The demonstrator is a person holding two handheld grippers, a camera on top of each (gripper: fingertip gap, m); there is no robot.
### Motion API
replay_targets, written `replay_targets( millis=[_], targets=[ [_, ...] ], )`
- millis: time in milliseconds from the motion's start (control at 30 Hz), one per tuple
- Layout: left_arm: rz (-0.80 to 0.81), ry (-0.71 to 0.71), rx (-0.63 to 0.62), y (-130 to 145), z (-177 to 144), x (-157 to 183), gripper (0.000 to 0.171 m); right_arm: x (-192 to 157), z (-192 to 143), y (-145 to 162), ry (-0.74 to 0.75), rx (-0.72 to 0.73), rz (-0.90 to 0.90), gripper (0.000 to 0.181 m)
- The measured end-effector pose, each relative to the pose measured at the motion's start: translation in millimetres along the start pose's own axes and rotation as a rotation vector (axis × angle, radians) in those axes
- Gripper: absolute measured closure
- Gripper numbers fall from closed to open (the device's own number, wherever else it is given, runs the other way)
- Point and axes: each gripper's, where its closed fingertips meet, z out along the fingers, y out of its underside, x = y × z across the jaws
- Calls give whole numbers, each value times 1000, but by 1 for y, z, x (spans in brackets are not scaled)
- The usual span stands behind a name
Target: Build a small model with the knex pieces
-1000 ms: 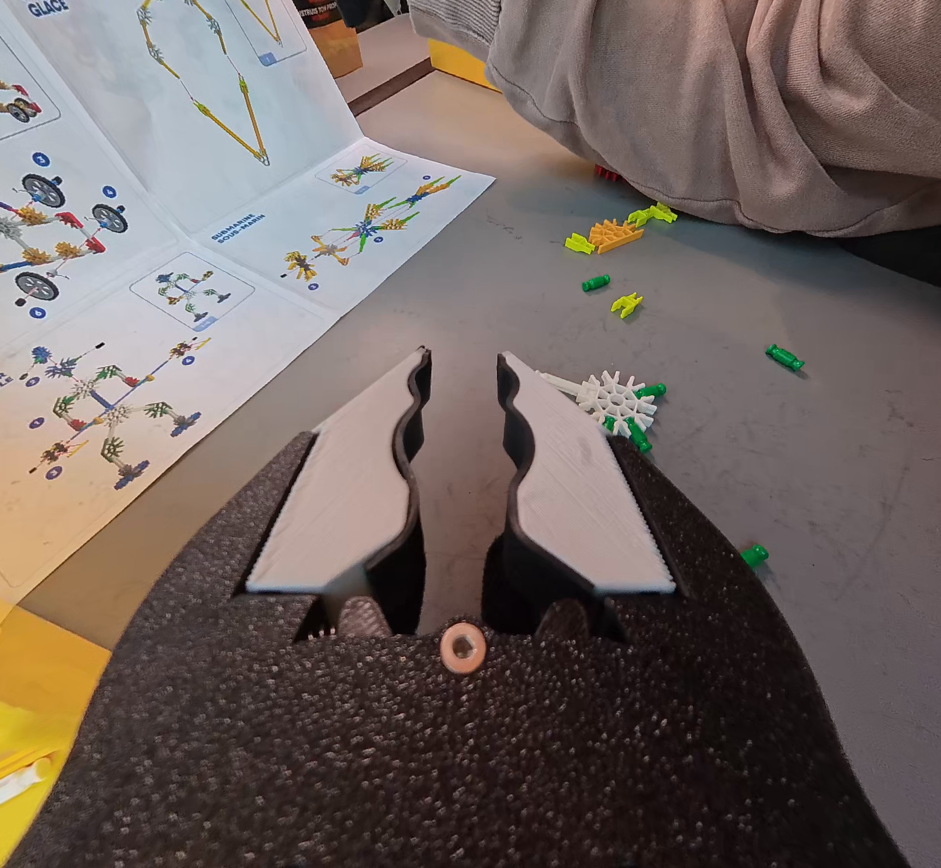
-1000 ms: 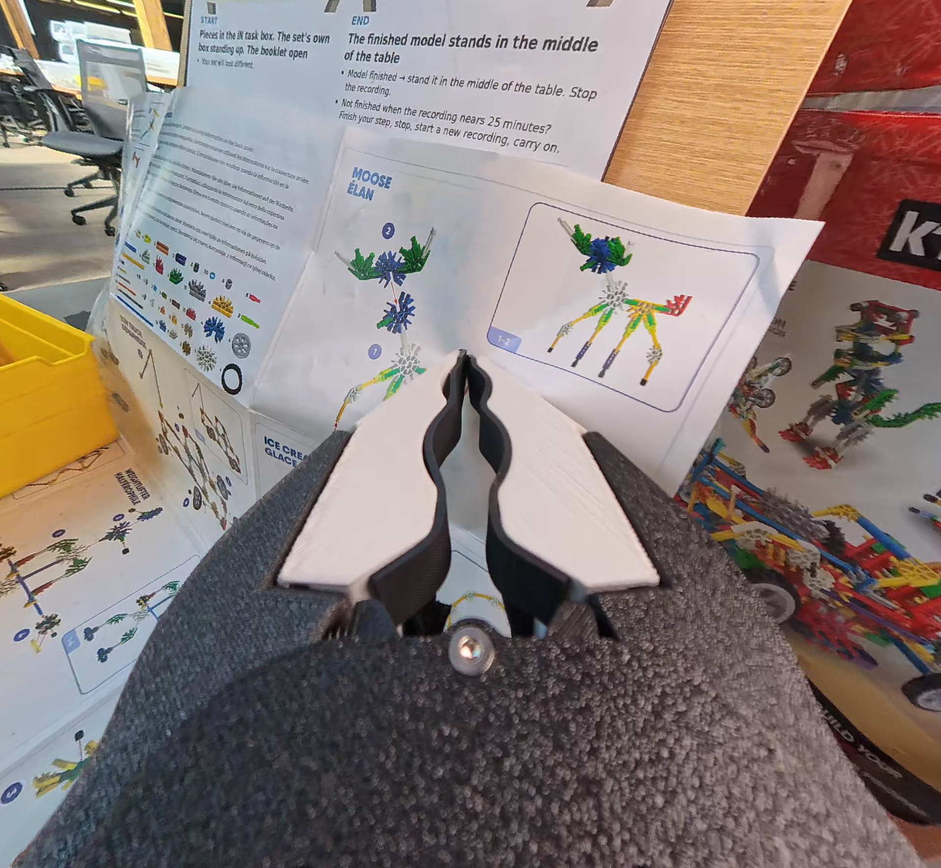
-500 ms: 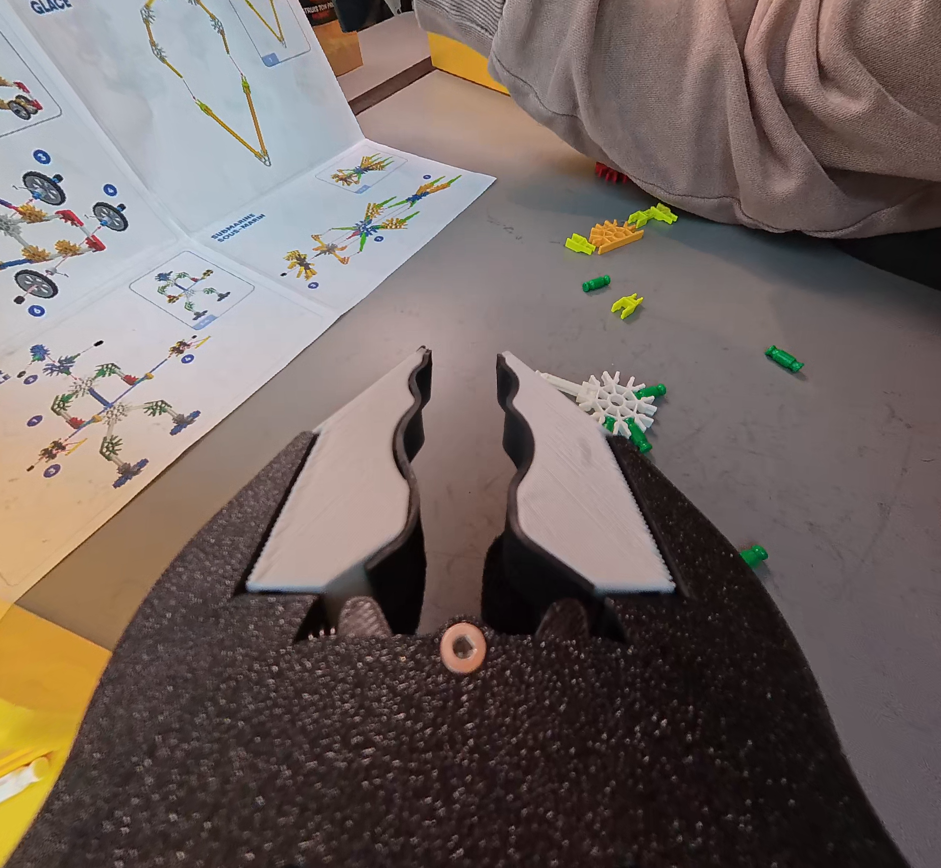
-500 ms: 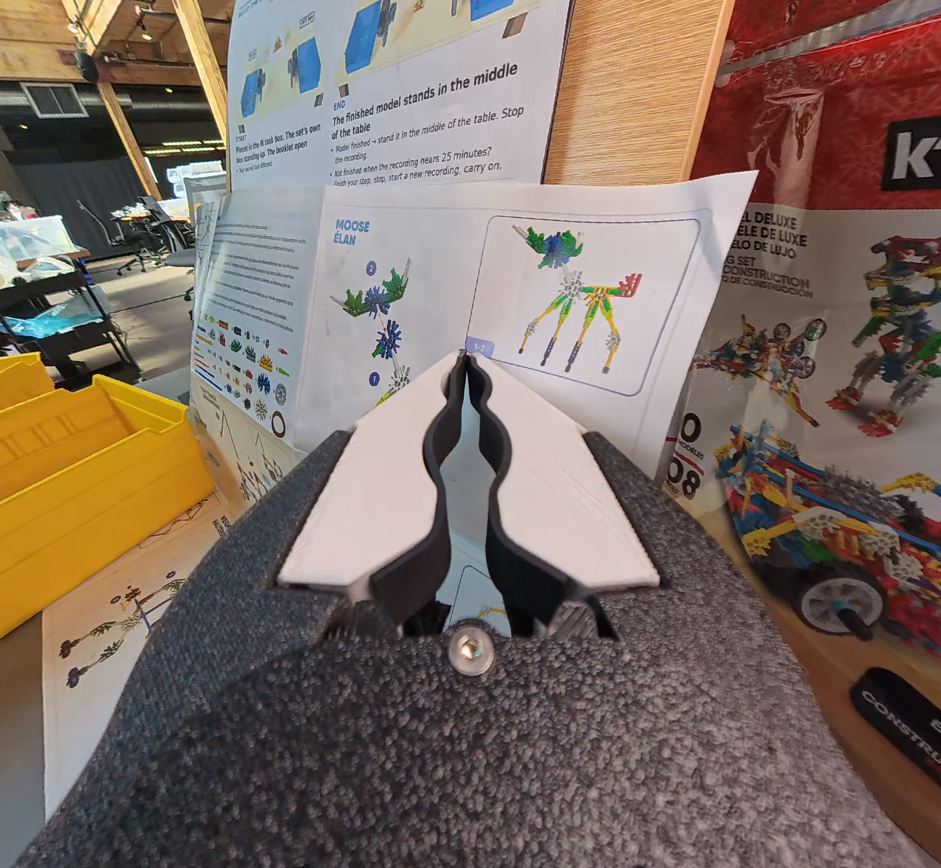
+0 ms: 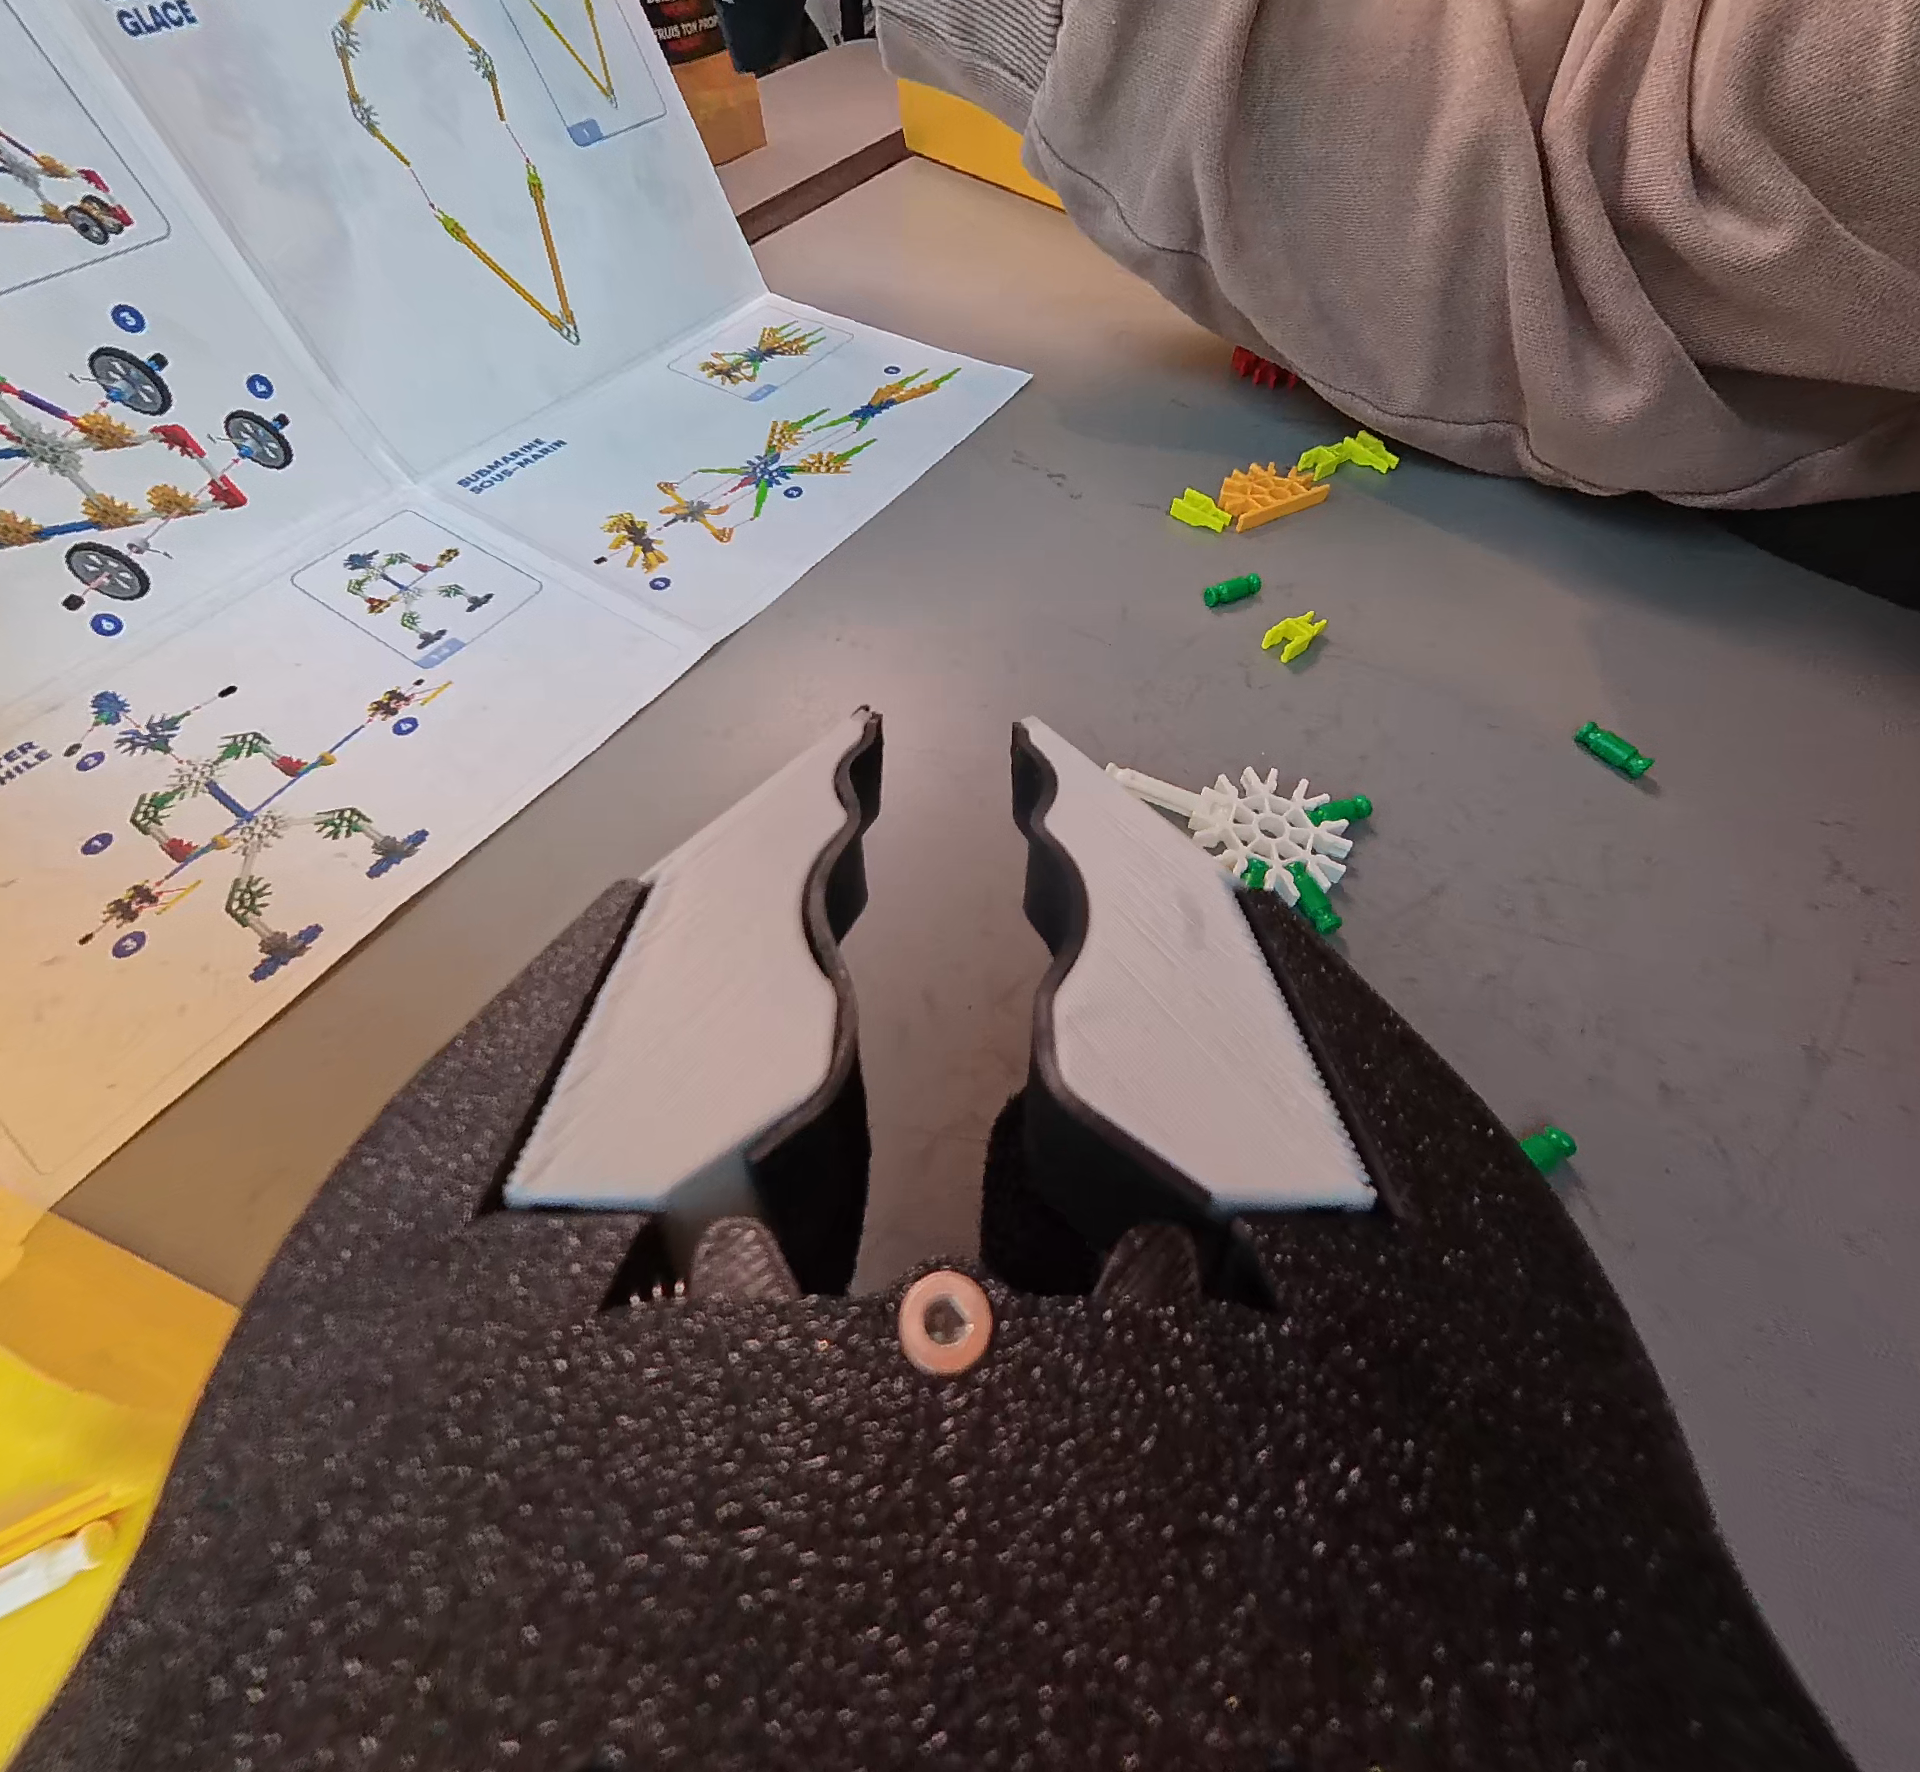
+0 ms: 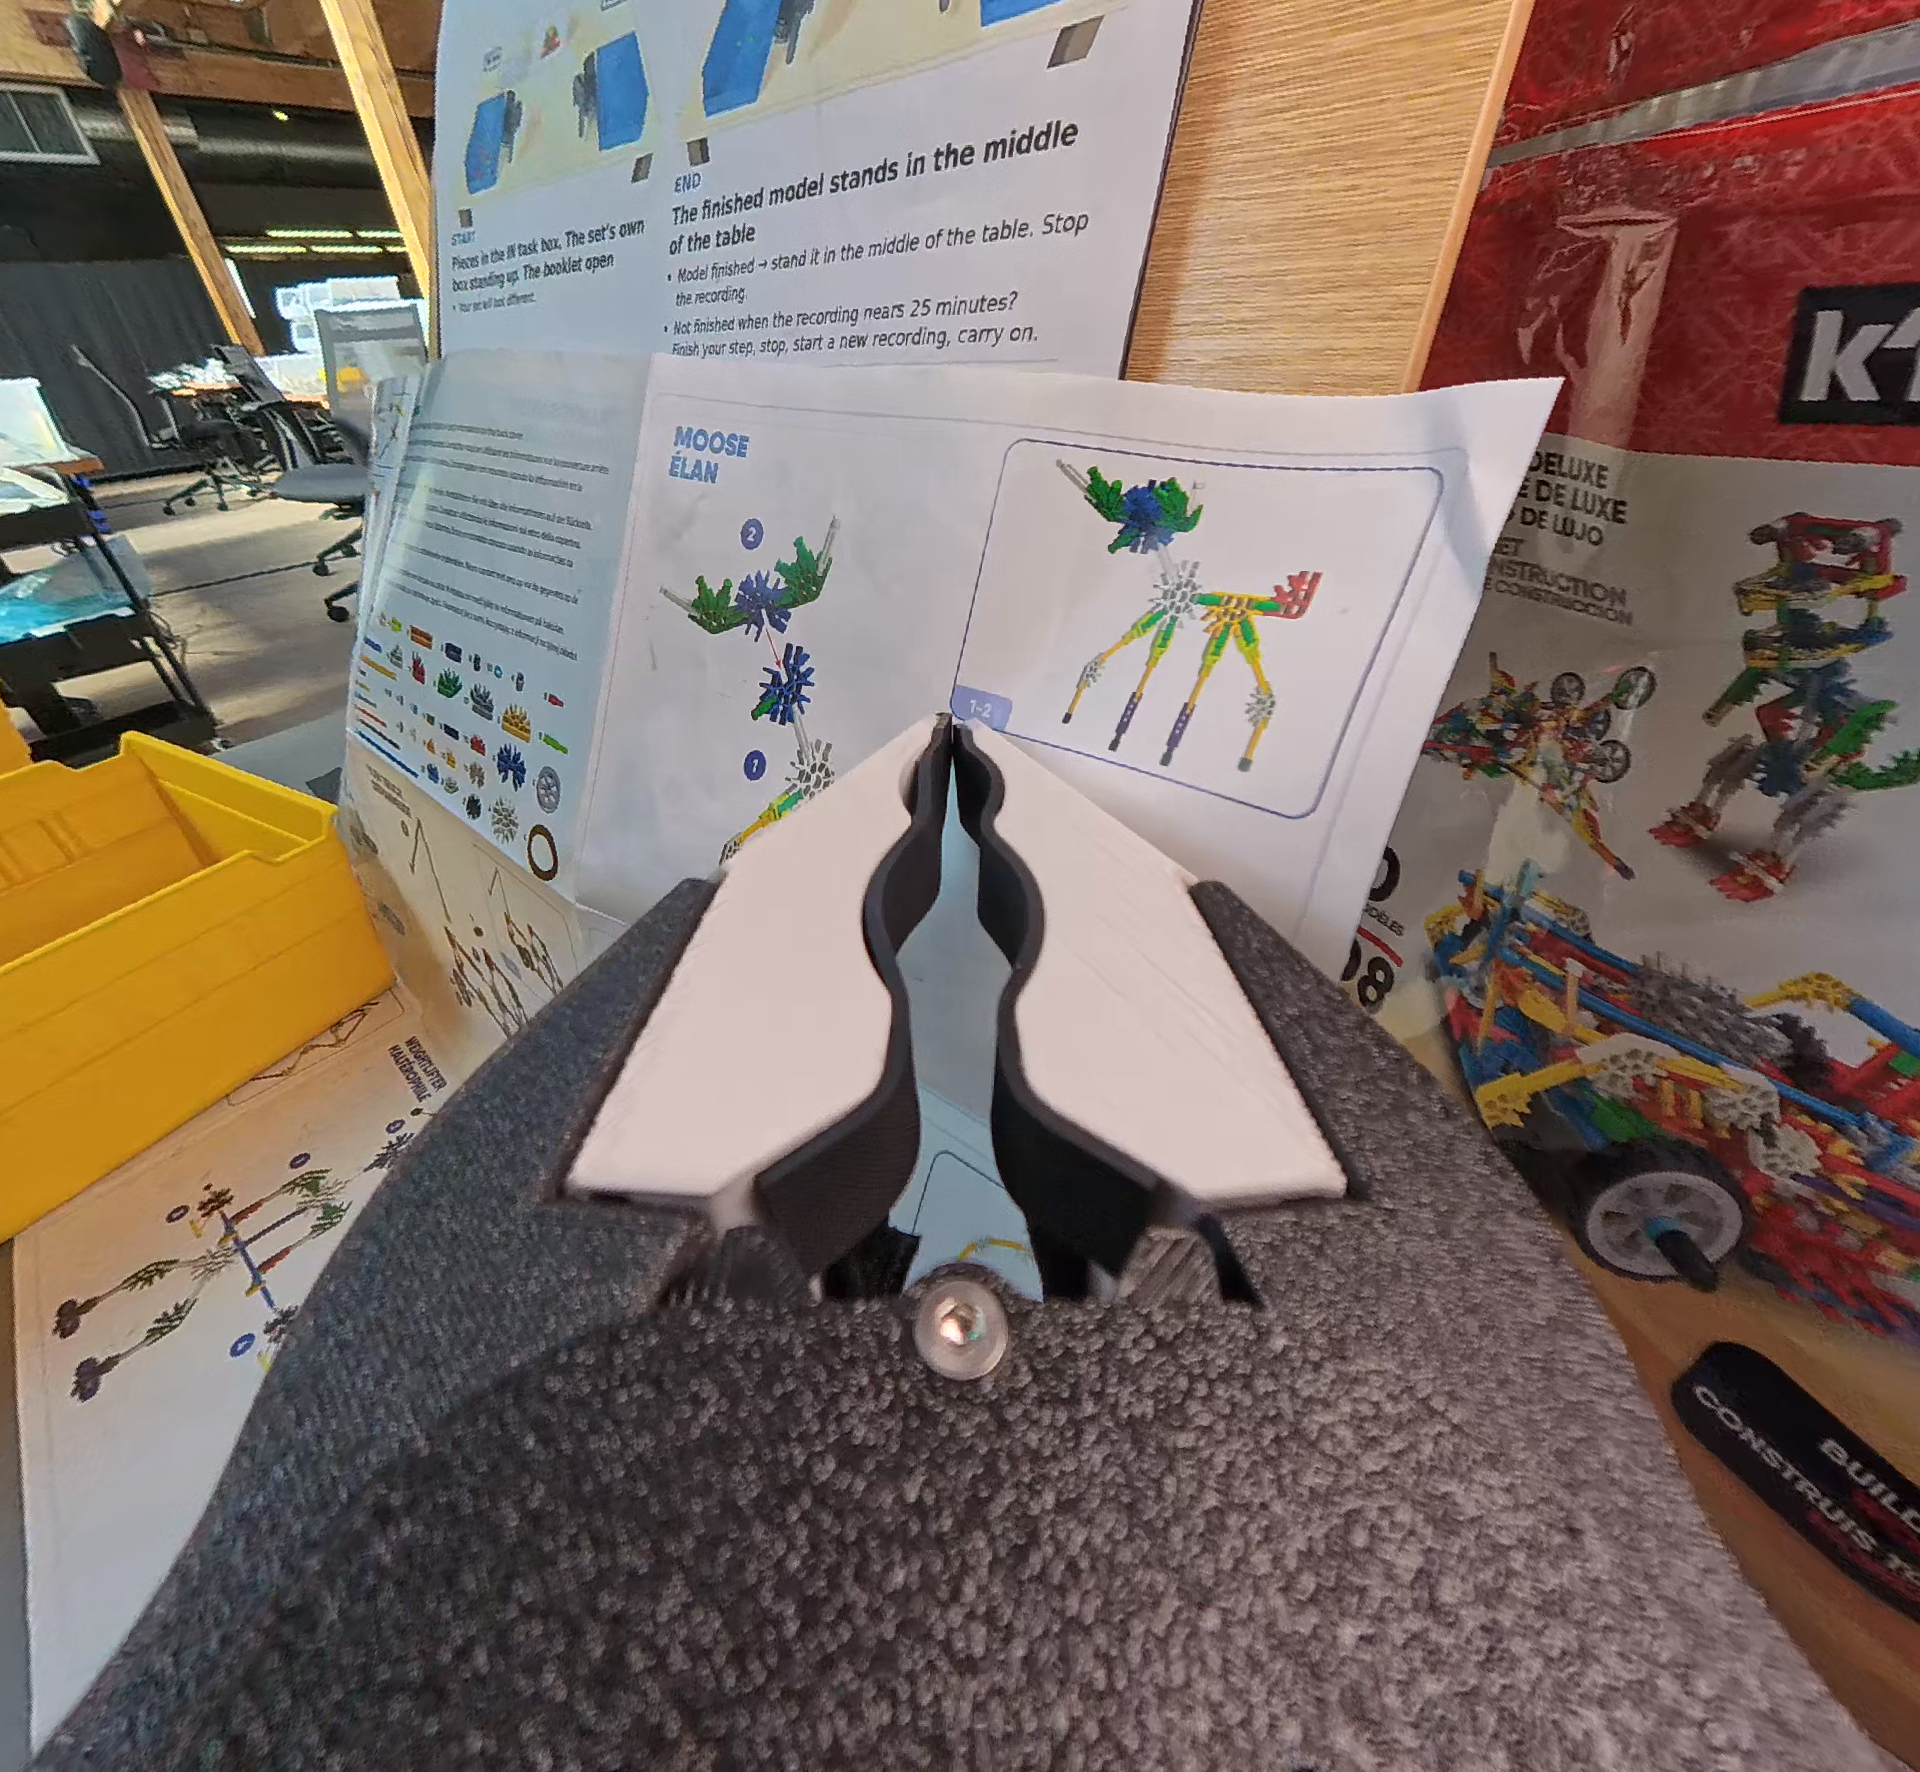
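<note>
Left tongs (image 5: 945,735): ridged matt white plastic fingers, pebbly black foam body, over a smooth matt grey worktop (image 5: 1558,943). Left of them, a creased paper booklet (image 5: 364,475); right, a glossy white plastic connector (image 5: 1273,829). Beyond, a soft cloth sleeve (image 5: 1455,164).

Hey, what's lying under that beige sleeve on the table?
A red toothed piece pokes out from under the beige sleeve, resting on the grey table. The sleeve covers the rest of it and anything else beneath.

Low wrist cameras, shared instruction sheet (image 5: 416,475)
</note>
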Motion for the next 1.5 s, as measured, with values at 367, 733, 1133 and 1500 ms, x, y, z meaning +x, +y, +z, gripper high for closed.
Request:
replay_targets(
  millis=[367,733,1133,1500],
  targets=[
    [3,1,-9,1,1,0,147,-7,1,-2,-2,-5,-44,181],
    [5,3,-13,2,2,1,147,-37,10,7,-74,-48,-179,181],
    [4,3,-16,2,1,0,147,-23,2,5,-53,-65,-177,181],
    [7,3,-22,3,2,1,146,-23,2,6,-58,-69,-170,181]
  ],
)
